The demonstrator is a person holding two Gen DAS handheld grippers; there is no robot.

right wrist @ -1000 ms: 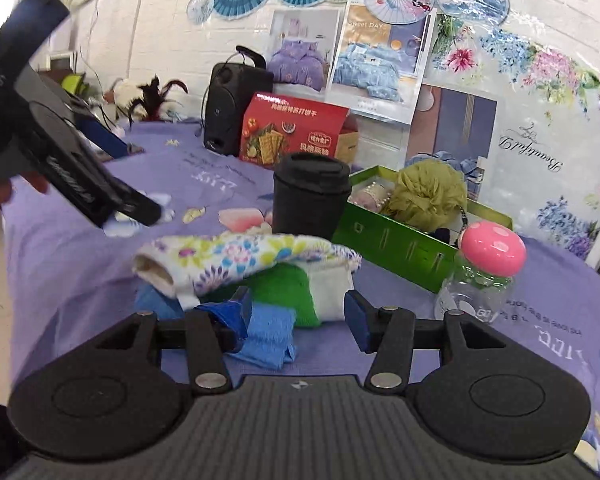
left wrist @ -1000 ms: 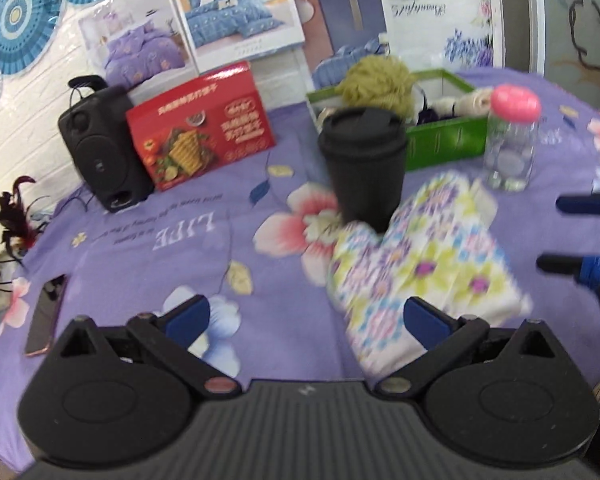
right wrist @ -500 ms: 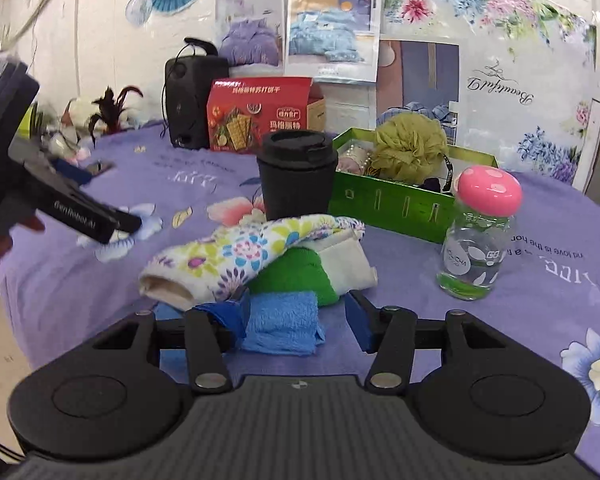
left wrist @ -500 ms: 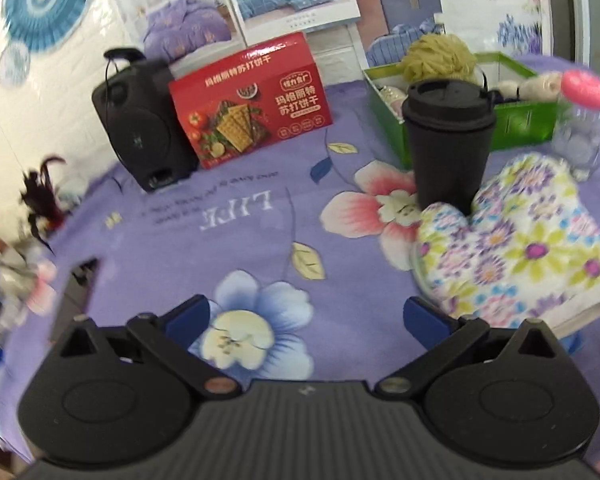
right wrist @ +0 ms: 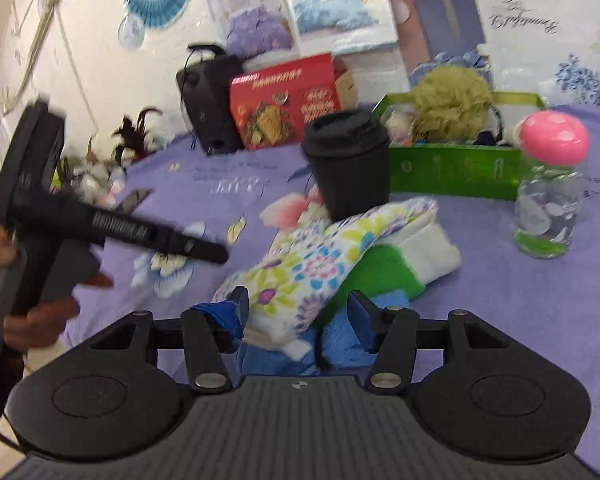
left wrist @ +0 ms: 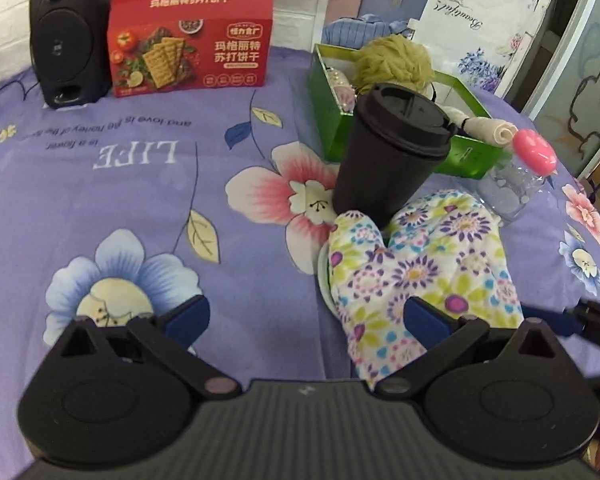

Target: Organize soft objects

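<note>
Mitt pile by the cup, both grippers near.
Left view: left gripper [left wrist: 306, 318] spread, empty; open desk [left wrist: 120, 184] to its left, mitt [left wrist: 416, 272] at its right finger.
Right view: right gripper [right wrist: 296, 314], jaws just opening, straddles mitt [right wrist: 312, 256] and blue cloth [right wrist: 340, 344], no pinch seen.

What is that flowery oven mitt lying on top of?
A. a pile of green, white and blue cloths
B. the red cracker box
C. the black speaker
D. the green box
A: the right wrist view shows the oven mitt draped over folded cloths, in front of the black cup.

One oven mitt [left wrist: 420, 264], one black cup [left wrist: 388, 160], one bottle [right wrist: 550, 196]
</note>
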